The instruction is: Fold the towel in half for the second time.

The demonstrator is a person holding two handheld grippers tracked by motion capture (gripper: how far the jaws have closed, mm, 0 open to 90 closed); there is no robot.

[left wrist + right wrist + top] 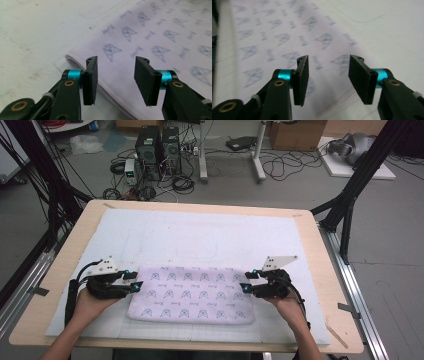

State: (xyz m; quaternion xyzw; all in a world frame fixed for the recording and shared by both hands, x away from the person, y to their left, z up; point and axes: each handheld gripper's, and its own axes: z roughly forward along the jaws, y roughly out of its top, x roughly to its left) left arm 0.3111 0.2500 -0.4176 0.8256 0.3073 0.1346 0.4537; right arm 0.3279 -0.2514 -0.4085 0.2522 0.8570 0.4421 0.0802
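Note:
A folded pale lilac cloth printed with small blue cat faces lies flat on the white mat. My left gripper hovers at the cloth's left edge, jaws open, nothing between the pads. In the left gripper view the cloth's folded edge lies just below and beyond the open left gripper. My right gripper hovers at the cloth's right edge, also open and empty. Under the right gripper in its own view runs the printed cloth, with no fabric caught between the pads.
The white mat covers most of a light wooden table. Black frame posts stand at the table's right and left. Beyond the far edge, the floor holds computer towers, cables and boxes.

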